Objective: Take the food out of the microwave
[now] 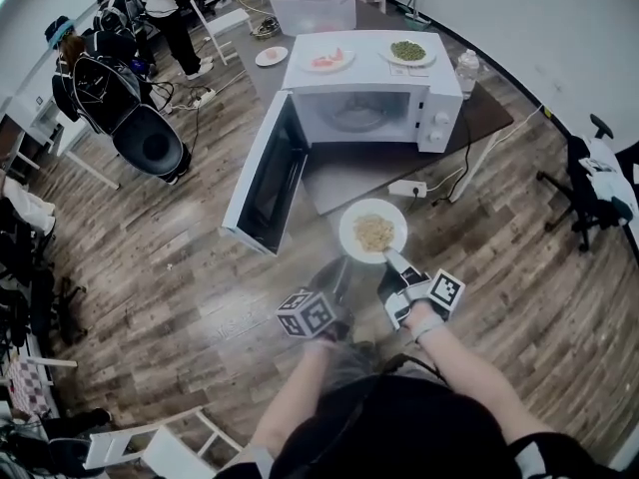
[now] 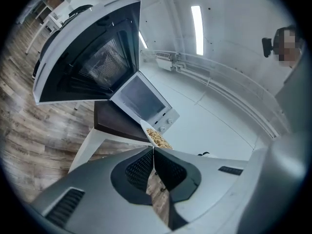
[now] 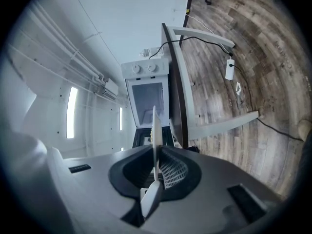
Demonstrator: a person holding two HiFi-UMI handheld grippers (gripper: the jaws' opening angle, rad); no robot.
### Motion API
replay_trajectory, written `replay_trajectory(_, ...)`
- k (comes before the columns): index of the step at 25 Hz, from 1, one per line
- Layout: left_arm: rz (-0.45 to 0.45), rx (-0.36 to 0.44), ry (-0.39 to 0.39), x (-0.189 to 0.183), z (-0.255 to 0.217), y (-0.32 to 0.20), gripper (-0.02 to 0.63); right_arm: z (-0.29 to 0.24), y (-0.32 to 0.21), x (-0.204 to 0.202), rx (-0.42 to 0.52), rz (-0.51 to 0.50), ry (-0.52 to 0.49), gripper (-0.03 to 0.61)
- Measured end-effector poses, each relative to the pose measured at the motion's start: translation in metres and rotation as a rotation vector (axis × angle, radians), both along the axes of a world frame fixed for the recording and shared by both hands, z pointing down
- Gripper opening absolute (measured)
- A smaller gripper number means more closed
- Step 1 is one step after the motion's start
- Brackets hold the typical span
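Nearby, open microwave door beside plate in right gripper; left gripper closed.

This looks like a staged test room or lab rather than a home kitchen: a white microwave stands with its door open on a small dark counter in the middle of a large room with a wood-plank floor and bare white walls, and a power strip lies on the floor beside the counter. Around it stand black office chairs and white tables (a clear plastic bin sits behind the microwave), and a person stands at the far side. Long tube lights and exposed conduit run across the white ceiling.
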State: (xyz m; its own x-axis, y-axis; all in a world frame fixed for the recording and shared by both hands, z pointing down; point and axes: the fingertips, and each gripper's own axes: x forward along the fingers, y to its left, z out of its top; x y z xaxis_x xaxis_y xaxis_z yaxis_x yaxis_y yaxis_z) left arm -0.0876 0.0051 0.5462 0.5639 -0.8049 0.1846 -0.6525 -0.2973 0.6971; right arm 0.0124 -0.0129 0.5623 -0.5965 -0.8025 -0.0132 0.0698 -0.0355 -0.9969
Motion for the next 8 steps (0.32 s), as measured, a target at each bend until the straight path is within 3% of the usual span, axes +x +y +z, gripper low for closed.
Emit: replay_trajectory(8,0.02,0.014,0.019,-0.029,0.003,-0.062,-0.005,-0.005,-0.058,-0.03,0.038,0.024,-0.013,0.028)
